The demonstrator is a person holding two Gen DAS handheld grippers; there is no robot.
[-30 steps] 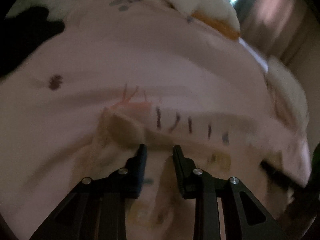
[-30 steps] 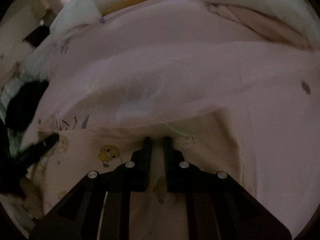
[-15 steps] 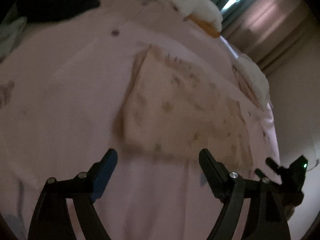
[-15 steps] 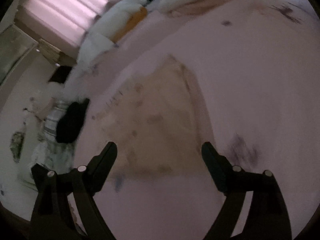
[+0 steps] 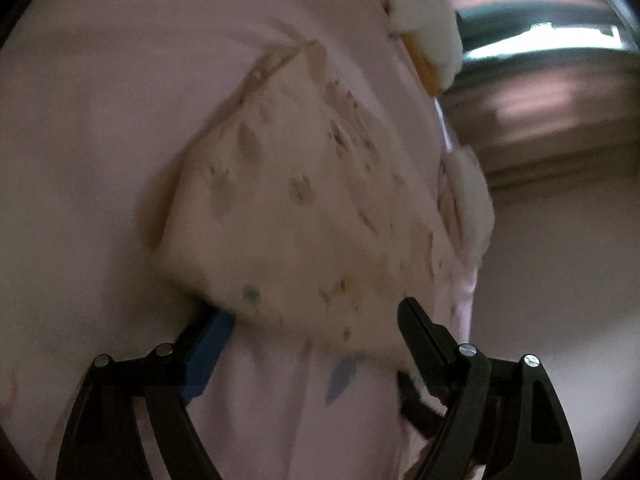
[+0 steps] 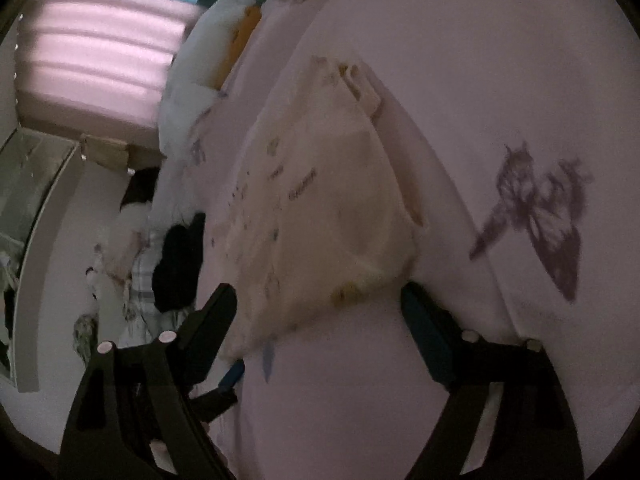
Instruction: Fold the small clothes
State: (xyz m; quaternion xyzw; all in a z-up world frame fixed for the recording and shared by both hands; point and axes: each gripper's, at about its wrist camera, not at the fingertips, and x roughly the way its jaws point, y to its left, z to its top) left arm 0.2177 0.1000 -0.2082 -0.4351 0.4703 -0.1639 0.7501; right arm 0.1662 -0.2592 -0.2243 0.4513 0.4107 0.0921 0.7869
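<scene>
A small cream garment with little printed figures lies folded flat on the pink bedsheet [image 5: 80,160], seen in the left wrist view [image 5: 296,200] and the right wrist view [image 6: 328,216]. My left gripper [image 5: 312,320] is open, its fingers spread either side of the garment's near edge. My right gripper [image 6: 320,304] is open too, straddling the garment's near corner. Neither holds cloth.
White plush pillows with orange trim [image 5: 424,20] lie at the bed's far side, also in the right wrist view [image 6: 208,60]. A dark garment and striped clothes [image 6: 176,264] sit at the bed's left edge. A butterfly print [image 6: 536,208] marks the sheet. Curtains [image 6: 96,48] hang behind.
Both grippers were shut on the garment a second ago; they opened, let it go and pulled back. Since half a second ago both have moved closer to the garment's near edge.
</scene>
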